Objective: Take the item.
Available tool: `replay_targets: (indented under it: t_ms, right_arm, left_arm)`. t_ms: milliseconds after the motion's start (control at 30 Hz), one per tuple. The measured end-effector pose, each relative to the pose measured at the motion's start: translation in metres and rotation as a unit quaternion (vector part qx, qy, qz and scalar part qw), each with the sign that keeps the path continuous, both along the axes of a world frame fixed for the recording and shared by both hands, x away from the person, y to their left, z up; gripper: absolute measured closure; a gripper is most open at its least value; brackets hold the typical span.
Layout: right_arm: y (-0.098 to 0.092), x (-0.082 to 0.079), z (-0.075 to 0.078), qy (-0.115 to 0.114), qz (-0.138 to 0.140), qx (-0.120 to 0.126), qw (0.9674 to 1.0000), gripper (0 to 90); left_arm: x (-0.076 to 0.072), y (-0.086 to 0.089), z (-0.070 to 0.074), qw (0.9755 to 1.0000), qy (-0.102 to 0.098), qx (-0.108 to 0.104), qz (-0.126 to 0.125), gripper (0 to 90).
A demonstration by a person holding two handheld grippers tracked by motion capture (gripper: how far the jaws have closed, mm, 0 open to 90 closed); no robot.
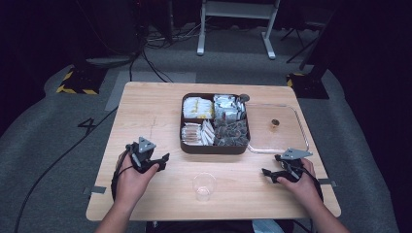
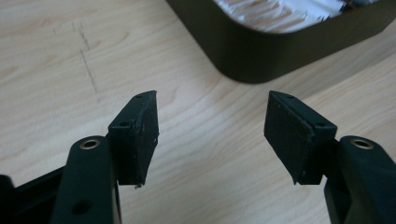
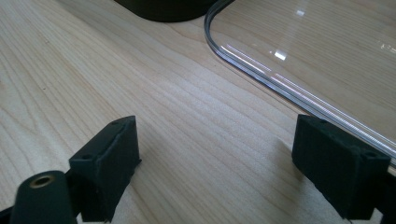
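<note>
Resting low on the wooden table (image 1: 145, 107), the left gripper (image 1: 154, 162) and right gripper (image 1: 272, 174) sit released and empty, flanking a clear cup (image 1: 203, 186); the compartment box (image 1: 215, 147) sits beyond, perhaps holding sachets.

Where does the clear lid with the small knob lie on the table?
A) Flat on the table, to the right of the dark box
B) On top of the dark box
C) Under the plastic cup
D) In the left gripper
A: in the high view the clear lid lies flat on the table, beside the right side of the dark box, whose compartments are uncovered.
</note>
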State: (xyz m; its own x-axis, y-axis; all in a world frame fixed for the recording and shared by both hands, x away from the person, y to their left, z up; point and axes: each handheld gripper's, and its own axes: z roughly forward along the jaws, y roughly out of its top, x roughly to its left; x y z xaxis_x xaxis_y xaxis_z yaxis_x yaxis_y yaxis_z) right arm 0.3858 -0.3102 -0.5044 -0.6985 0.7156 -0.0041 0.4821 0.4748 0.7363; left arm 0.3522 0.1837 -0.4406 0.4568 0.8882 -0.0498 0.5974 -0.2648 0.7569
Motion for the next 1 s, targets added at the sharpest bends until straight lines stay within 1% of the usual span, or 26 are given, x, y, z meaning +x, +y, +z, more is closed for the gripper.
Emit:
replay_targets:
  t_ms: [67, 133, 167, 200, 233, 300, 333, 367, 433, 533, 600, 633, 667, 767, 833, 867, 900, 933, 967, 1000]
  right_arm:
    - [0.000, 0.000, 0.000, 0.000, 0.000, 0.000, 1.0000, 14.9]
    - [0.000, 0.000, 0.000, 0.000, 0.000, 0.000, 1.0000, 14.9]
    - [0.000, 0.000, 0.000, 0.000, 0.000, 0.000, 1.0000, 15.0]
    - [0.000, 0.000, 0.000, 0.000, 0.000, 0.000, 1.0000, 14.9]
    - [0.000, 0.000, 0.000, 0.000, 0.000, 0.000, 1.0000, 15.0]
    - [0.000, 0.000, 0.000, 0.000, 0.000, 0.000, 1.0000, 15.0]
    - [0.000, 0.000, 0.000, 0.000, 0.000, 0.000, 1.0000, 15.0]
    - [0.000, 0.000, 0.000, 0.000, 0.000, 0.000, 1.0000, 15.0]
    - [0.000, 0.000, 0.000, 0.000, 0.000, 0.000, 1.0000, 15.0]
    - [0.000, 0.000, 0.000, 0.000, 0.000, 0.000, 1.0000, 15.0]
    - [0.000, 0.000, 0.000, 0.000, 0.000, 0.000, 1.0000, 15.0]
    - [0.000, 0.000, 0.000, 0.000, 0.000, 0.000, 1.0000, 15.0]
    - [0.000, 0.000, 0.000, 0.000, 0.000, 0.000, 1.0000, 15.0]
    - [0.000, 0.000, 0.000, 0.000, 0.000, 0.000, 1.0000, 15.0]
    - [0.000, 0.000, 0.000, 0.000, 0.000, 0.000, 1.0000, 15.0]
    - [0.000, 0.000, 0.000, 0.000, 0.000, 0.000, 1.0000, 15.0]
    - [0.000, 0.000, 0.000, 0.000, 0.000, 0.000, 1.0000, 15.0]
    - [0.000, 0.000, 0.000, 0.000, 0.000, 0.000, 1.0000, 15.0]
    - [0.000, 0.000, 0.000, 0.000, 0.000, 0.000, 1.0000, 15.0]
    - [0.000, 0.000, 0.000, 0.000, 0.000, 0.000, 1.0000, 15.0]
  left_arm:
    - [0.007, -0.005, 0.005, 1.0000, -0.002, 0.001, -0.004, 35.9]
    - [0.013, -0.010, 0.010, 0.9999, 0.001, 0.006, -0.009, 39.1]
    - [0.017, -0.012, 0.013, 0.9999, 0.000, 0.012, -0.011, 39.6]
    - [0.020, -0.015, 0.015, 0.9999, -0.002, 0.011, -0.012, 39.6]
    - [0.023, -0.018, 0.017, 0.9999, -0.004, 0.005, -0.015, 39.5]
    - [0.030, -0.023, 0.022, 0.9997, -0.006, -0.001, -0.024, 38.4]
    - [0.030, -0.023, 0.022, 0.9997, -0.006, -0.001, -0.024, 38.2]
    - [0.037, -0.028, 0.027, 0.9995, -0.010, -0.003, -0.030, 37.6]
    - [0.047, -0.032, 0.030, 0.9993, -0.010, -0.006, -0.034, 38.8]
    - [0.063, -0.036, 0.032, 0.9989, 0.001, -0.019, -0.042, 39.5]
    - [0.073, -0.040, 0.034, 0.9987, 0.000, -0.026, -0.043, 39.4]
    - [0.077, -0.041, 0.036, 0.9985, -0.003, -0.026, -0.047, 39.4]
    - [0.080, -0.044, 0.038, 0.9983, -0.006, -0.031, -0.049, 39.4]
    - [0.090, -0.052, 0.044, 0.9977, -0.011, -0.035, -0.057, 39.3]
    - [0.095, -0.058, 0.048, 0.9973, -0.013, -0.029, -0.067, 39.2]
    - [0.098, -0.061, 0.049, 0.9971, -0.009, -0.029, -0.070, 39.1]
    - [0.098, -0.061, 0.049, 0.9971, -0.009, -0.029, -0.070, 39.3]
    - [0.101, -0.064, 0.050, 0.9970, -0.007, -0.025, -0.074, 39.3]
    - [0.107, -0.069, 0.051, 0.9967, -0.010, -0.018, -0.078, 39.5]
    - [0.111, -0.072, 0.052, 0.9968, -0.010, -0.015, -0.078, 39.5]
